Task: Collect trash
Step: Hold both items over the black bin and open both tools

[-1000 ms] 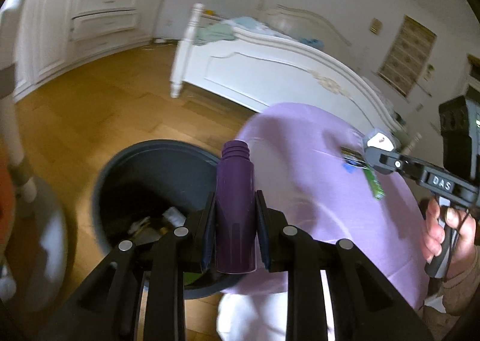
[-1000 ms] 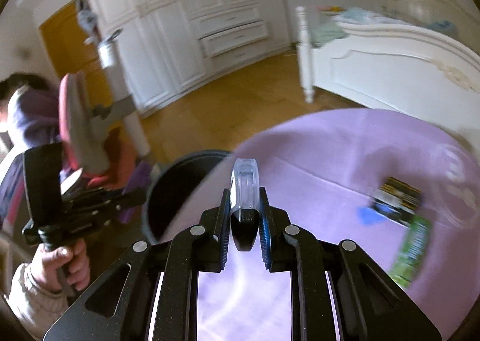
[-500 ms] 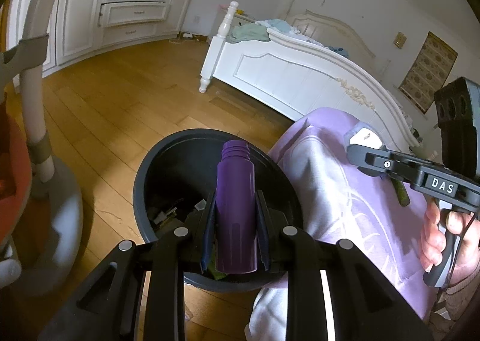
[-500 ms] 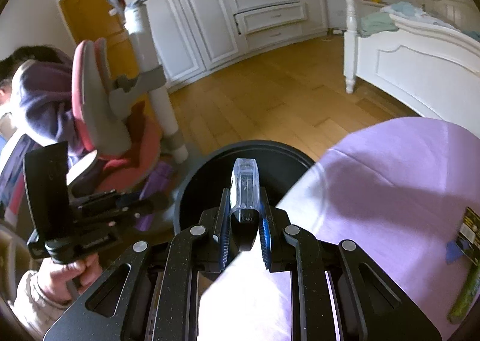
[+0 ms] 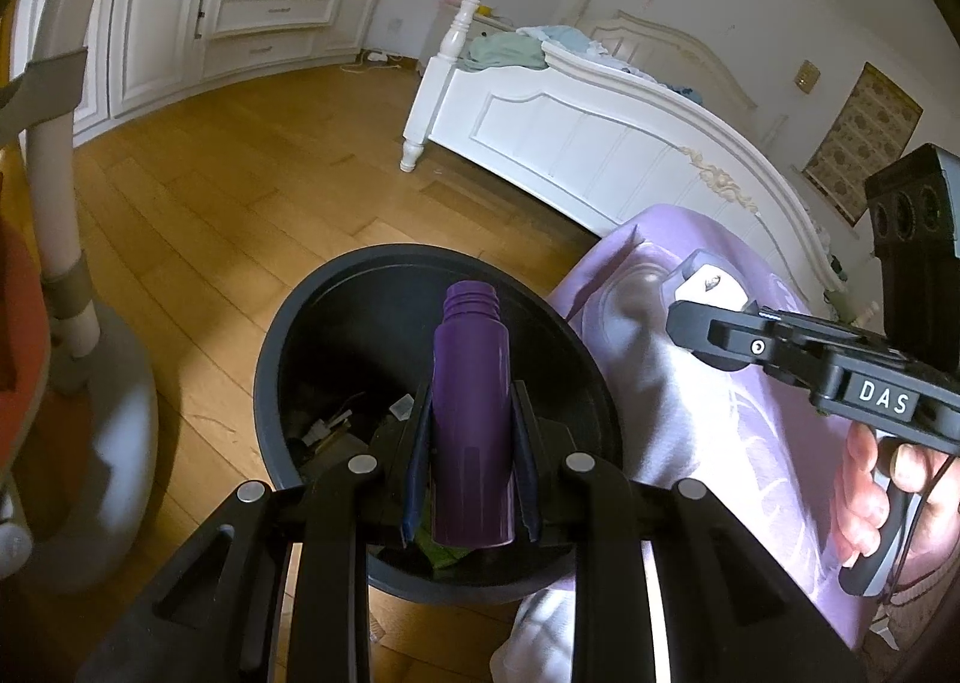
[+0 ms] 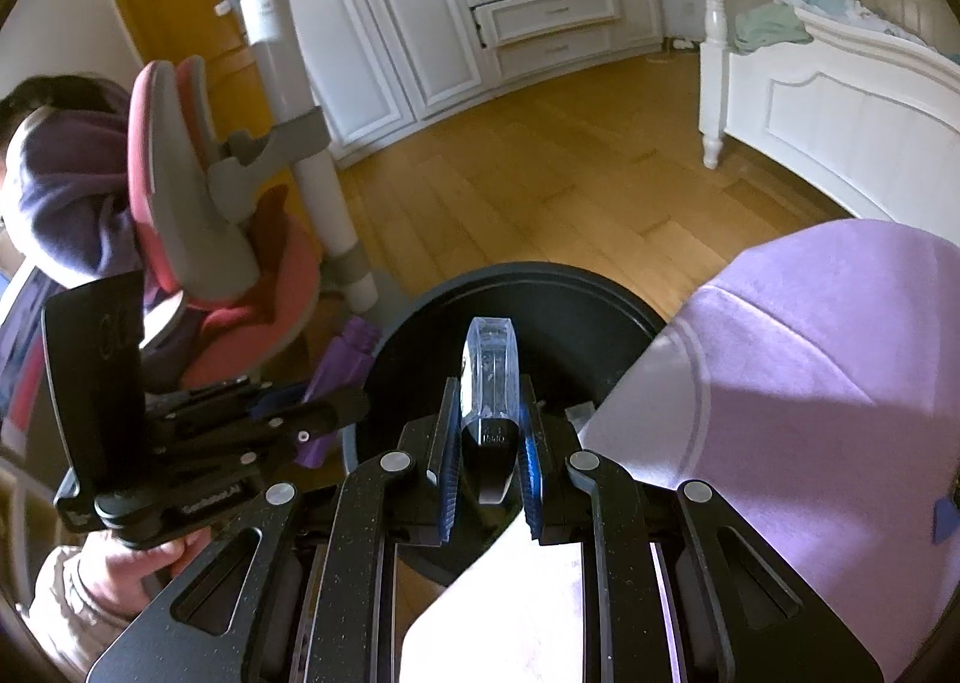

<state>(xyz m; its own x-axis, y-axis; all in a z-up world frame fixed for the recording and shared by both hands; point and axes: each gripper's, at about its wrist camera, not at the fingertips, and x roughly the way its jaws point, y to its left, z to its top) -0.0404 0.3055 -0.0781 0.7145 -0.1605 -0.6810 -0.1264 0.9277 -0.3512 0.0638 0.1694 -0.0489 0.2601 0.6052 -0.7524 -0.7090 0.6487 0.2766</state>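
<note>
My left gripper is shut on a purple bottle with a threaded open neck, held over the black round trash bin. The bin holds several scraps at its bottom. My right gripper is shut on a small clear plastic container with a black base, held over the same bin's rim. The right gripper also shows in the left wrist view, just right of the bin; the left gripper shows in the right wrist view, left of the bin.
A table with a purple cloth stands right of the bin. A pink and grey chair stands to the left, and a white bed beyond on the wooden floor. White wardrobes line the far wall.
Both grippers have swung left from above the purple table to above the bin, each still holding its item. The wrappers on the table have left the views.
</note>
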